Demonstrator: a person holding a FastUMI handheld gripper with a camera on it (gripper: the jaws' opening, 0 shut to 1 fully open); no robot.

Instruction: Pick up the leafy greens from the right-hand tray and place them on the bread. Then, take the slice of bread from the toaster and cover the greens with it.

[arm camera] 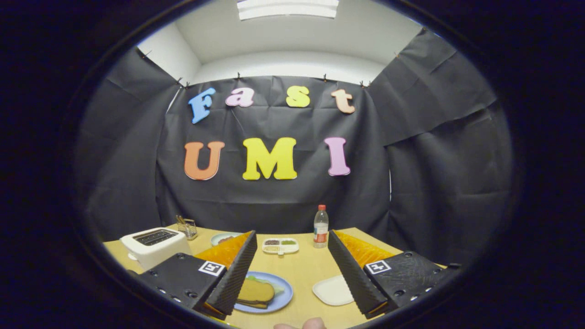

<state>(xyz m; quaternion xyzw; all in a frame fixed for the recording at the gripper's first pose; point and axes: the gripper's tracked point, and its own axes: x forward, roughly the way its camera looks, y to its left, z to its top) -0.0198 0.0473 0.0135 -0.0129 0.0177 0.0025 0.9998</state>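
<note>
My gripper [290, 235] is open and wide, held above the wooden table [304, 269], with nothing between the black, orange-backed fingers [237, 269]. Below the left finger, a blue plate [283, 299] holds a brown slice of bread [256, 291]. A strip of leafy greens [275, 287] peeks out from under that slice, and a second bread edge shows beneath. The white right-hand tray [332, 290] lies bare beside the right finger. The white toaster [153, 244] stands at the table's left, beyond the left finger, its slots dark.
A water bottle [321, 227] stands at the back of the table. A white divided dish [280, 246] with small fillings sits ahead between the fingers. A wire basket [187, 227] and a pale bowl [222, 237] are behind the toaster. A person's fingertip [311, 324] shows below.
</note>
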